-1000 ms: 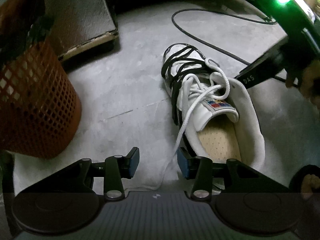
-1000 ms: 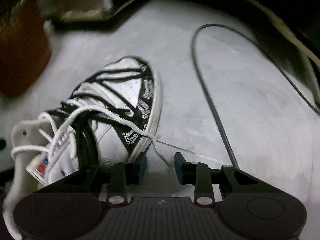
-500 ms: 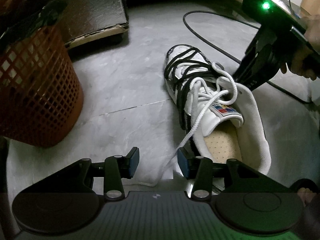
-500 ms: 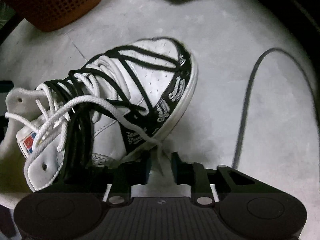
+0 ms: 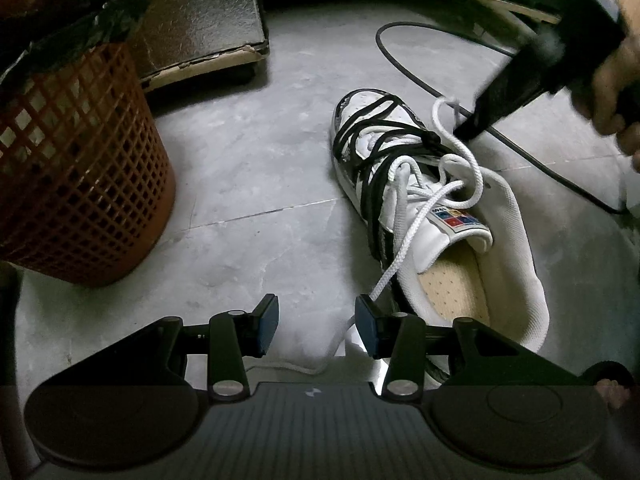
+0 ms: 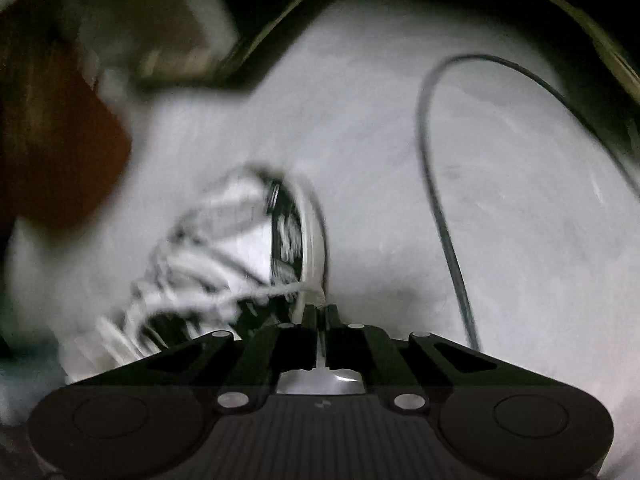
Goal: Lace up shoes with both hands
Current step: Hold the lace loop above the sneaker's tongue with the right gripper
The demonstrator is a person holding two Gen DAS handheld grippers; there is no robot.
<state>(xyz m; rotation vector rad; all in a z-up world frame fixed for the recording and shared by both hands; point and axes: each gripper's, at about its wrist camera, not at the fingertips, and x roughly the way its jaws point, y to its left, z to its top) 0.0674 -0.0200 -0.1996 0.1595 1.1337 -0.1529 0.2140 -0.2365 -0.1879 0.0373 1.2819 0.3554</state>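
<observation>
While its white lace trails loose on both sides, a white shoe w/ black trim lies on the grey tiled floor, toe pointing away, tan insole showing. One lace end runs down off the shoe's near side, passes just beside the right-hand pad of the left gripper and curls on the floor under it; that gripper hangs about half open w/ nothing pinched. The other end loops up from the eyelets to the right gripper, whose jaws have just been closing and are now shut tight on the lace, a hand wrapped round its handle. Beyond the shoe a black cable snakes across the floor; an orange mesh basket stands well apart at left, a flat board behind it. Right-wrist view is motion-blurred.
</observation>
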